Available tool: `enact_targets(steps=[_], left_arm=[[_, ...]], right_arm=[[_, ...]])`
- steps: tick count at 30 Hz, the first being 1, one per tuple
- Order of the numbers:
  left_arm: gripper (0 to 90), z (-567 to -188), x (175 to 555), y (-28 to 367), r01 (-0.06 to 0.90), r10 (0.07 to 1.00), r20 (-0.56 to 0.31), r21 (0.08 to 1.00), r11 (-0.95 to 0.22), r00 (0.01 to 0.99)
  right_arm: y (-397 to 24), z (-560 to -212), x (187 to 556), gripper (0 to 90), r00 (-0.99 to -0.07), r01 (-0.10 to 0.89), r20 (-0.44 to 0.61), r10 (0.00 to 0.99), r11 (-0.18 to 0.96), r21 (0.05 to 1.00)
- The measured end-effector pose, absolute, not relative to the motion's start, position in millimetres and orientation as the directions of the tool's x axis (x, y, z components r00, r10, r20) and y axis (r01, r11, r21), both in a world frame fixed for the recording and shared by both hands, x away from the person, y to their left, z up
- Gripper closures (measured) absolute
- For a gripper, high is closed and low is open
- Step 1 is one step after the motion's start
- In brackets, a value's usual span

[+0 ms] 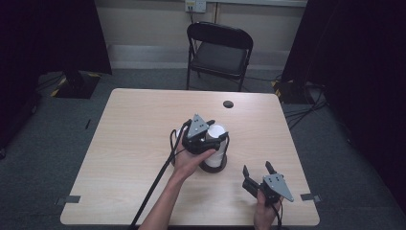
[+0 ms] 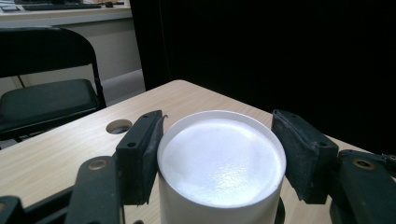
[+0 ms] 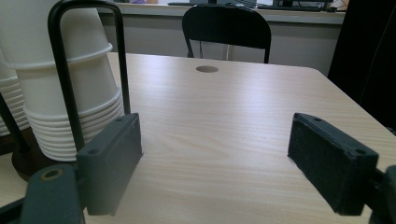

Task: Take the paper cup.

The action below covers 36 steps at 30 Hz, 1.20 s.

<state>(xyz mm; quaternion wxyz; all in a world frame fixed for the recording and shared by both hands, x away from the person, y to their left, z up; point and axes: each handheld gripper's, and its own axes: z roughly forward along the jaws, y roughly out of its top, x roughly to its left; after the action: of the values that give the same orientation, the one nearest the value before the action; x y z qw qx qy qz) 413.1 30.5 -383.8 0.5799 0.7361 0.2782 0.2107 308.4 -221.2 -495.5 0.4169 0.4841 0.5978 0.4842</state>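
A stack of upturned white paper cups stands in a dark holder with black wire hoops near the middle of the wooden table. My left gripper reaches in from the left and is shut on the top cup, one pad against each side of it. The cup's flat white bottom faces up between the jaws. My right gripper is held near the table's front right, open, with nothing between its pads. In the right gripper view the cup stack rises to its left.
A round cable hole lies in the tabletop toward the far edge. A black folding chair stands beyond the table. Dark curtains hang at both sides. The left gripper's cable trails across the table's front.
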Motion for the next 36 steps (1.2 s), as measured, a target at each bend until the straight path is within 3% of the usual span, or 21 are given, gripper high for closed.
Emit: enact_targets(steps=[5, 36], left_arm=[[35.9, -383, 413, 34, 0.182, 0.659, -0.047, 0.973, -0.139, 0.751], [36.1, -360, 403, 48, 0.115, 0.659, -0.035, 0.99, -0.078, 0.752]], right_arm=[[-221, -495, 308, 16.8, -0.186, 0.175, -0.03, 0.982, 0.063, 0.982], [-221, -495, 309, 16.8, -0.186, 0.18, -0.029, 0.982, 0.063, 0.982]])
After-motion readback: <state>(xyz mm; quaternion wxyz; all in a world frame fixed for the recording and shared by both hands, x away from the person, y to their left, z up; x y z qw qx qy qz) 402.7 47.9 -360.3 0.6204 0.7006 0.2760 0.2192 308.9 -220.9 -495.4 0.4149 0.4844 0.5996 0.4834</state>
